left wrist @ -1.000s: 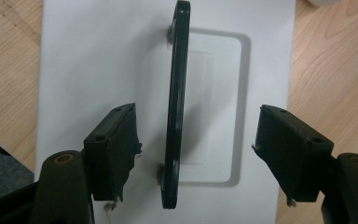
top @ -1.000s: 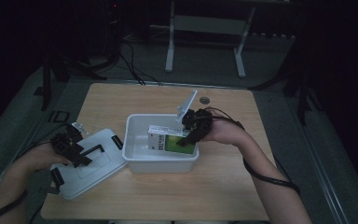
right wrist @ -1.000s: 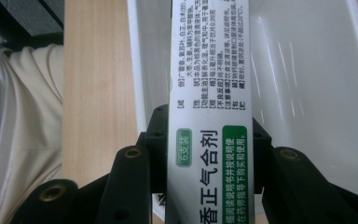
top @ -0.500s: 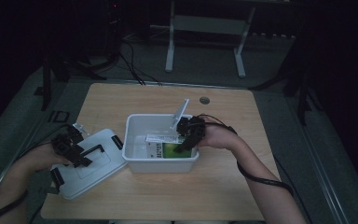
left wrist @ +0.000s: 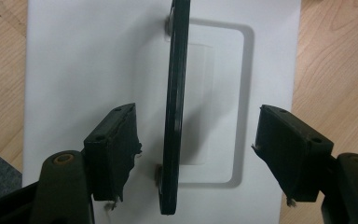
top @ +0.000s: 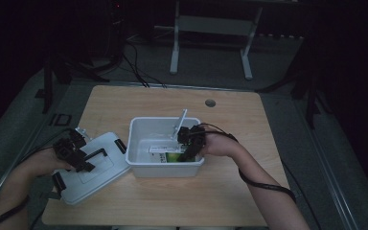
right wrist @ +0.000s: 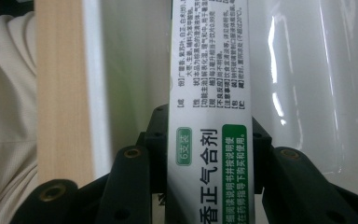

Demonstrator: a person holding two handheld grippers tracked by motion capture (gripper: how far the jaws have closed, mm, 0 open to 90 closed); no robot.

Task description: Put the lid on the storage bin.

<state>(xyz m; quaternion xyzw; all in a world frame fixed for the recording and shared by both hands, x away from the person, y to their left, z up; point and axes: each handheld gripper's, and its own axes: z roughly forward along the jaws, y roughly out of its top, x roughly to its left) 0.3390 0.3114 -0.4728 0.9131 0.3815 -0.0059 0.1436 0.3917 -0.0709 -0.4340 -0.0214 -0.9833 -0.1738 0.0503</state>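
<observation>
Since the earlier frames, the right tongs (top: 188, 149) have been lowered with the medicine box (top: 165, 154) into the white bin (top: 139, 139), so that the box is now seen down inside the bin in the high view; the left tongs (top: 79, 155) have been kept over the white lid (top: 108, 170).

From the high view, the layout is given: one wooden table (top: 249, 143), one bin near its middle, one lid just beside the bin at its left, and two hands, each with one pair of tongs. What is gripped cannot be read there.

From the right gripper view, the grip is made plain: the box (right wrist: 205, 140), white with a green label and printed text, is clamped between the two black jaws of the right tongs (right wrist: 205, 154), with the bin's inner wall (right wrist: 307, 70) behind it and a strip of table (right wrist: 58, 84) beside it.

From the left gripper view, the lid's black handle (left wrist: 175, 107) is shown standing upright between the two jaws of the left tongs (left wrist: 196, 149), which are spread apart and touch neither side of it; the lid (left wrist: 88, 56) lies flat on the table (left wrist: 335, 60).
</observation>
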